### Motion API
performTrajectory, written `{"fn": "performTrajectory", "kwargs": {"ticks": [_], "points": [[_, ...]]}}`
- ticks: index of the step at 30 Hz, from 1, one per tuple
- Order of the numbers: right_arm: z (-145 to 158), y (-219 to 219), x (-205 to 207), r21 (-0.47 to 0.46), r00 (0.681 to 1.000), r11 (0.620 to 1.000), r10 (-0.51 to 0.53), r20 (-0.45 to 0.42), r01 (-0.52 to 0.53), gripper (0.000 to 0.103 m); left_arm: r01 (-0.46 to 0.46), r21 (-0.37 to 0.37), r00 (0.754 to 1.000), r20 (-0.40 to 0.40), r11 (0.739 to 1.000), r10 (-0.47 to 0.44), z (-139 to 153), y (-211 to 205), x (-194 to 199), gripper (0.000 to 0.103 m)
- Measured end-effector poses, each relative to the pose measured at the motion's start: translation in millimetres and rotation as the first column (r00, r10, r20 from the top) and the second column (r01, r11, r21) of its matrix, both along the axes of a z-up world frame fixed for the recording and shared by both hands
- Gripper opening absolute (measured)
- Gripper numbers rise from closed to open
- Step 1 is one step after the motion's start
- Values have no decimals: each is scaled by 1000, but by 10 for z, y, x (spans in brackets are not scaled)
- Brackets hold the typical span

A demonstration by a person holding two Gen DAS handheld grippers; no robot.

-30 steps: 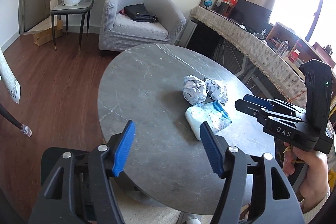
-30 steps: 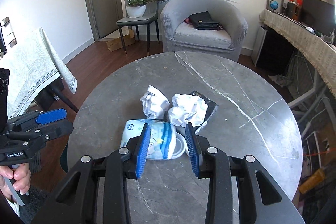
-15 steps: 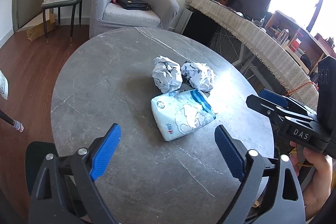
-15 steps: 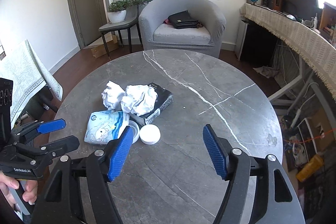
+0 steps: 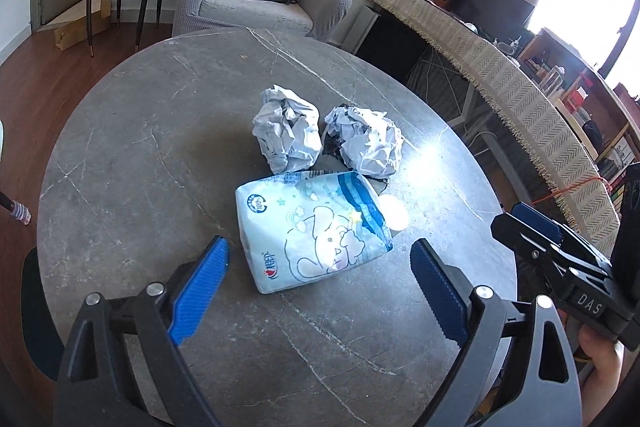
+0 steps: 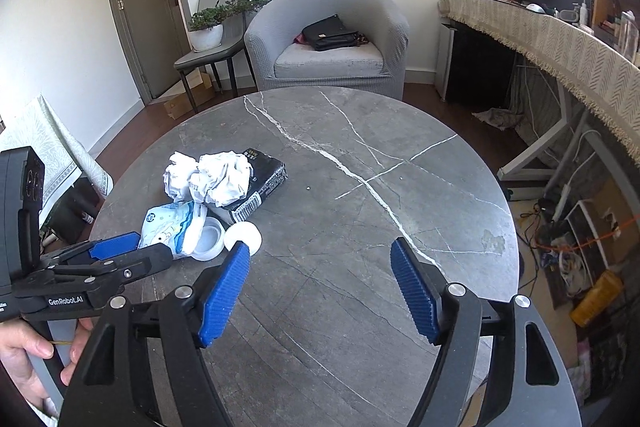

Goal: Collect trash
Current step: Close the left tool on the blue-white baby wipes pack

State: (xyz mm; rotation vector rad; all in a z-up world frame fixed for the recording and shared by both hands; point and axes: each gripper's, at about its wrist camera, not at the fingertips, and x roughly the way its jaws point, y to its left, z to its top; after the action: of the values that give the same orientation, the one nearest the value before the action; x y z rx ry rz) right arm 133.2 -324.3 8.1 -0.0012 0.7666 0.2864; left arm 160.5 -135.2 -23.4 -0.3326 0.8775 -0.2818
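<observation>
Trash sits in one cluster on the round grey counter (image 5: 132,155), none of it collected as far as these views show. In the left wrist view a pale blue pack (image 5: 312,231) lies nearest the camera; two paper balls, one (image 5: 287,134) at its 11 o'clock and the other (image 5: 366,141) at its 1 o'clock, lie just beyond it, close to or touching its far edge. The right wrist view adds a black box (image 6: 260,185) under the balls, a tape roll (image 6: 208,239) and a white lid (image 6: 244,237) beside the pack. No bin or bag shows in either view, so where the trash is meant to go cannot be told. By my reading, every piece is left to pick up.

The left gripper (image 5: 320,281) has its fingers spread wide and empty, with the pack just ahead of them, not touched. The right gripper (image 6: 320,291) also stands open and holds nothing; its left finger (image 6: 224,293) is near the lid at 12 o'clock, the rest of the gap over bare counter.

Against a second ago, both sets of fingers have just been opening, the right from nearly closed, with nothing between either pair. The left view now sits closer to the pack, which was farther off toward 1 o'clock. The right view has swung away: the cluster, then dead ahead, now lies at 10 o'clock.
</observation>
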Motion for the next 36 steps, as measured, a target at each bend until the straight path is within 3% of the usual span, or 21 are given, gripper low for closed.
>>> {"fn": "performTrajectory", "kwargs": {"ticks": [17, 18, 21, 31, 36], "points": [[-5, 21, 50, 11, 1000, 1000, 12, 3, -12, 74, -92, 184, 995, 56, 979, 83, -11, -309, 162, 90], [-4, 30, 60, 13, 1000, 1000, 13, 2, -13, 74, -92, 186, 995, 61, 978, 82, -8, -307, 156, 82], [0, 77, 83, 14, 1000, 1000, 20, 5, -20, 74, -75, 179, 996, 70, 981, 64, -7, -288, 133, 80], [35, 250, 153, 55, 998, 997, 60, 8, -60, 74, -61, 110, 997, 49, 992, 56, 44, -45, 59, 77], [41, 393, 198, 73, 996, 993, 88, 7, -88, 74, -58, 83, 995, 88, 995, 50, 150, 90, -29, 77]]}}
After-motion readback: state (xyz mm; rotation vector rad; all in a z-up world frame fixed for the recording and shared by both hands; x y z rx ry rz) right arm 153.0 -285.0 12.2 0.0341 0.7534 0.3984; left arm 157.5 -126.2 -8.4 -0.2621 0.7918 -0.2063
